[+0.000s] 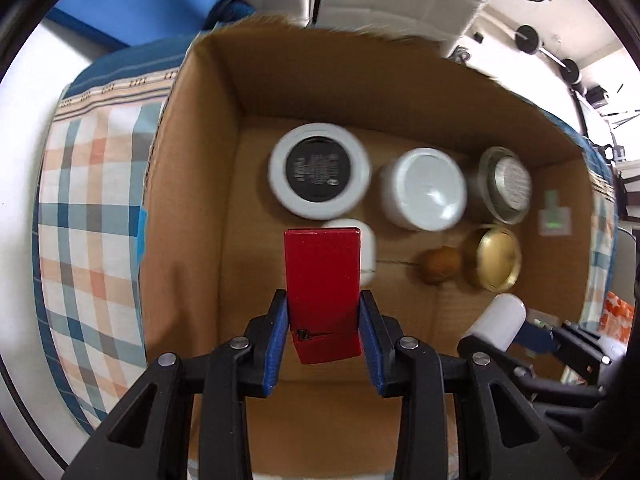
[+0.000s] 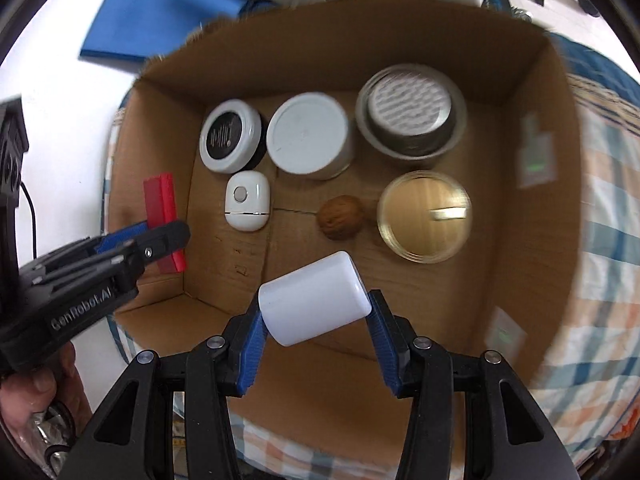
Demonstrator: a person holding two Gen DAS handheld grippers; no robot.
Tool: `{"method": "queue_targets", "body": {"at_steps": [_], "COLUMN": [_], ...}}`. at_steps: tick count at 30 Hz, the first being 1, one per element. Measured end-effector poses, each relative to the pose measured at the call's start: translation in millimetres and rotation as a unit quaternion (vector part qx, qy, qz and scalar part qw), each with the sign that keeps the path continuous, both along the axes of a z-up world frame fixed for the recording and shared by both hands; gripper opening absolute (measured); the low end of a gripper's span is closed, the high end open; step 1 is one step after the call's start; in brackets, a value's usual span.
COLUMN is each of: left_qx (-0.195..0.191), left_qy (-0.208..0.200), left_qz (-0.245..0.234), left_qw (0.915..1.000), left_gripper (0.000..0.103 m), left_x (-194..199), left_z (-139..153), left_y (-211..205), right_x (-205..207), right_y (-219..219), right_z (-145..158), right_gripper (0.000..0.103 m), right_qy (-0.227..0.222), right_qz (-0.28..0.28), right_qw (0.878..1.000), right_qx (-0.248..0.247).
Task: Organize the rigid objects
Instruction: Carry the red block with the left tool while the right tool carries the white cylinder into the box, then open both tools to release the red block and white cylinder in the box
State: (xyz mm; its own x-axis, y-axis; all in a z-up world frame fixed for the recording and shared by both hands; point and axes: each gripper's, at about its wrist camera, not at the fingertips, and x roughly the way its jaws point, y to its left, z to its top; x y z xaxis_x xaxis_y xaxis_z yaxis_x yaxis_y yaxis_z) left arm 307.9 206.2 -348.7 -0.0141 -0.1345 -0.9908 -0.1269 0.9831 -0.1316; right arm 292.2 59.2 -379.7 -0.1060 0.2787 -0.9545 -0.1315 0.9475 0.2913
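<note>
Pinching a glossy red block, left gripper; right gripper clamps smooth white cylinder over cardboard box.

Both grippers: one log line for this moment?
left gripper: shut on red block | right gripper: shut on white cylinder | both over cardboard box

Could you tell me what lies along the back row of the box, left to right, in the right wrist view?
Black-topped jar with white rim → white-lidded jar → metal tin with patterned top.
</note>
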Motion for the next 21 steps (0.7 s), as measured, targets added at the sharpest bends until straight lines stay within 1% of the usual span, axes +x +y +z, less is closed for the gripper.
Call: {"method": "queue_targets", "body": {"at_steps": [3,7,9,12,18,21], "left_qx": [0.01,0.023,0.022,0.022,0.016,0.021], "left_qy": [0.017,0.045,0.053,0.061,0.059,0.06], "left_qz": [-0.008,-0.026,-0.031,-0.034,-0.031,-0.03], "left_qw": [0.9998,0.9984,0.9979,0.9973,0.9977,0.9975], "left_gripper": [0.031,0.031,0.031,0.031,0.031,0.032], "left_x": [11,19,20,20,23,23], "left_z": [-21,-46,-54,-63,-70,-68], "left_y": [7,6,4,2,7,9], "right_x": [6,14,16,16,24,27], "right_y": [15,24,29,33,35,38], "right_z": [-27,-47,-56,-60,-53,-56], "right_gripper": [0.051,0.051,0.051,0.051,0.051,0.052], "right_qy": [0.019,0.029,0.032,0.029,0.0,0.007], "right_qz": [-0.013,-0.027,-0.026,-0.028,-0.038,-0.032], "right_qw": [1.0,0.999,0.999,0.999,0.999,0.999], "right_qx": [0.008,0.021,0.019,0.01,-0.014,-0.02]}}
